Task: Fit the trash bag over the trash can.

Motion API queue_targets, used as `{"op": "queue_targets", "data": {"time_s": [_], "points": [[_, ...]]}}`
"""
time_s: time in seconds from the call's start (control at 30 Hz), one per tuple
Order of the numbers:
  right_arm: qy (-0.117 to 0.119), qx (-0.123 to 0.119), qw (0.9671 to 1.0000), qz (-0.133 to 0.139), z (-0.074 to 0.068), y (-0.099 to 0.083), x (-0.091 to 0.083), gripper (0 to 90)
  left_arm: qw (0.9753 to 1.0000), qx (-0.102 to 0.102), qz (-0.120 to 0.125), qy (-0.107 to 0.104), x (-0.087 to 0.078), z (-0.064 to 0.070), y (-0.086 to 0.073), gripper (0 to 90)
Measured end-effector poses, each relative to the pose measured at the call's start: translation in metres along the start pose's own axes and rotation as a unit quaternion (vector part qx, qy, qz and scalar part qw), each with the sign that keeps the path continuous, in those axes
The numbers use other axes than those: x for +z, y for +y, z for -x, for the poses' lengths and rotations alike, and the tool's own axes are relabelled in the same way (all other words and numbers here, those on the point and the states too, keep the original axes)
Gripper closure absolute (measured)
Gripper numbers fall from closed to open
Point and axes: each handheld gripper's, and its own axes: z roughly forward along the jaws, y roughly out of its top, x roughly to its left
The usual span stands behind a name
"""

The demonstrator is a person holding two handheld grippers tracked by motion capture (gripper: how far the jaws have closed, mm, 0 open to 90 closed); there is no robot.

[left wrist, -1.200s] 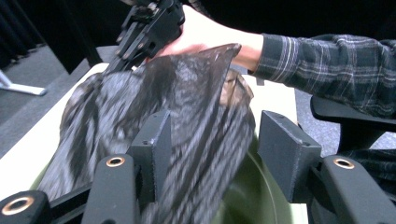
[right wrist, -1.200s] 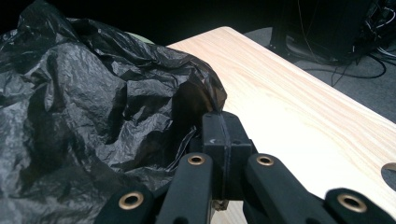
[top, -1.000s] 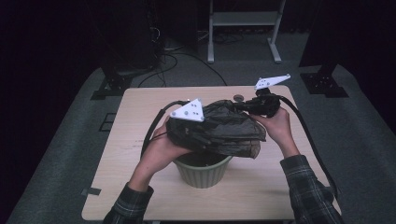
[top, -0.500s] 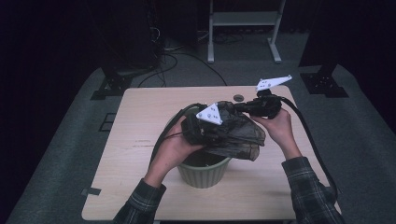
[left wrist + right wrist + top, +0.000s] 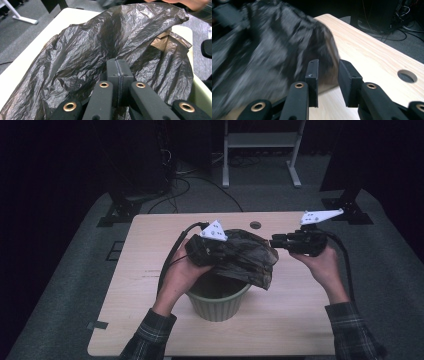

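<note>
Black two-jaw grippers (image 5: 274, 241) with brass-coloured rivets, white three-cornered plates, black cables; sleeves (image 5: 350, 330) apparently dark plaid.

The right hand-held gripper (image 5: 327, 82) has its two black jaws parted with nothing between them. Just past them a crumpled black bag (image 5: 262, 55), blurred, covers the left side. The pale wooden bench (image 5: 372, 55) runs off right, with a round hole (image 5: 407, 76) in it.

Dark room. Pale wooden table (image 5: 150, 250) with round cable hole (image 5: 255, 225) on grey carpet floor (image 5: 70, 285). White metal stand (image 5: 260, 140), black cables (image 5: 185, 175) behind.
</note>
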Motion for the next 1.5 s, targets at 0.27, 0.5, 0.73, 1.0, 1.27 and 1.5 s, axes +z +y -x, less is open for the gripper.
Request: {"op": "queue_targets", "data": {"time_s": [0.27, 0.5, 0.73, 1.0, 1.27, 1.5], "points": [[0.03, 0.005, 0.9994, 0.016, -0.03, -0.029, -0.031, 64.7, 0.9997, -0.014, 0.003, 0.019, 0.003, -0.002, 0.002, 90.0], [0.072, 0.008, 0.9971, 0.023, -0.051, -0.042, -0.034, 63.2, 0.9994, -0.022, 0.006, 0.024, 0.006, -0.001, 0.004, 90.0], [0.104, 0.016, 0.9944, 0.014, -0.063, -0.053, -0.023, 55.2, 0.9994, -0.024, 0.011, 0.022, 0.006, -0.002, 0.004, 90.0], [0.122, 0.007, 0.9923, 0.02, -0.069, -0.053, -0.01, 78.8, 0.9993, -0.028, 0.019, 0.016, 0.003, -0.002, 0.004, 90.0], [0.089, -0.001, 0.9956, 0.028, -0.064, -0.052, -0.025, 89.8, 0.9965, -0.056, 0.061, 0.013, -0.031, -0.013, -0.01, 90.0], [0.066, 0.001, 0.9971, 0.038, -0.053, -0.055, -0.045, 89.8, 0.9914, -0.088, 0.095, 0.018, -0.068, -0.025, -0.041, 90.0]]}}
